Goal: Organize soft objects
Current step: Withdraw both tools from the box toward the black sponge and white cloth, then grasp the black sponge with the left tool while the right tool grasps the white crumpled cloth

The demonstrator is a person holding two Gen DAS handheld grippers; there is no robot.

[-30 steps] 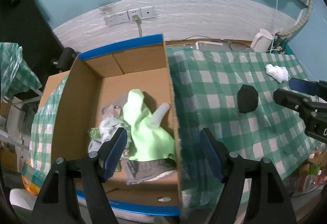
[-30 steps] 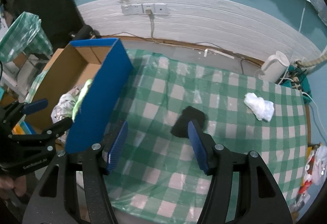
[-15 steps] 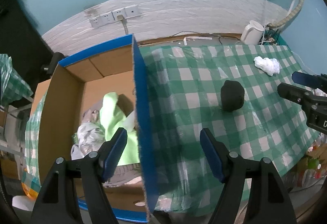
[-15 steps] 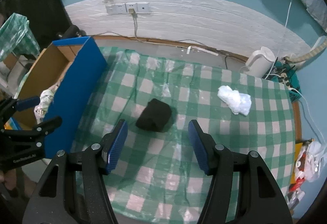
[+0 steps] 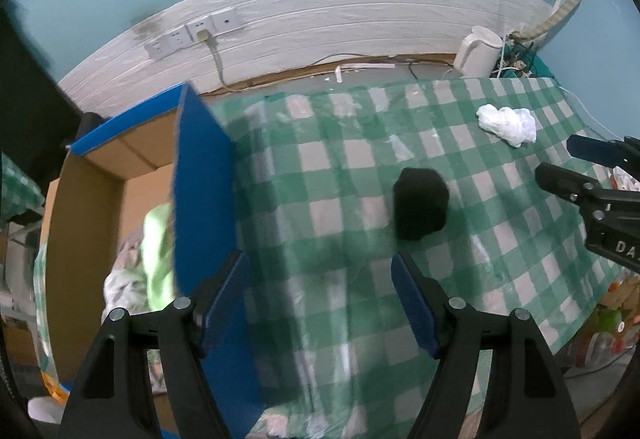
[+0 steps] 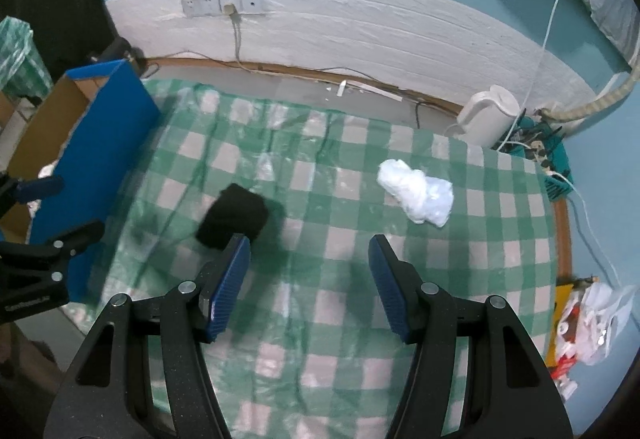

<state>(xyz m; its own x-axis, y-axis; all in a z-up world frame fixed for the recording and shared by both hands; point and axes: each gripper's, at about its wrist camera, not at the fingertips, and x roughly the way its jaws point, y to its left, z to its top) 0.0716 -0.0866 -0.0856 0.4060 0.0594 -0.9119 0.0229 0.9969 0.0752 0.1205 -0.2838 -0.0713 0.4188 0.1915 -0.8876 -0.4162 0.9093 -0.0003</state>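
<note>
Swung away from the blue-edged brown cardboard box within the last second: a second ago aimed straight down into it, now pointing across the green-and-white checked plastic tablecloth, with the box pushed to the left edge of the left wrist view and only its blue outer wall and a strip of the lime-green cloth inside on show. Left gripper empty, fingers spread wide, the small black folded soft item lying on the cloth just ahead and slightly right of its right finger. Right gripper likewise empty and spread apart, shifted rightward over the same second, so the black item now sits beside its left fingertip rather than between the two, and the crumpled white soft wad lies ahead and to the right, well apart from the black one. Probably a sign that one piece is already stowed in the box and the next pick is coming, black item for the left, white wad for the right, though that is only a reading. Beyond the cloth, teal wall, white panelled lower band with a row of wall sockets, a white electric kettle at the far right corner among tangled cables.
</note>
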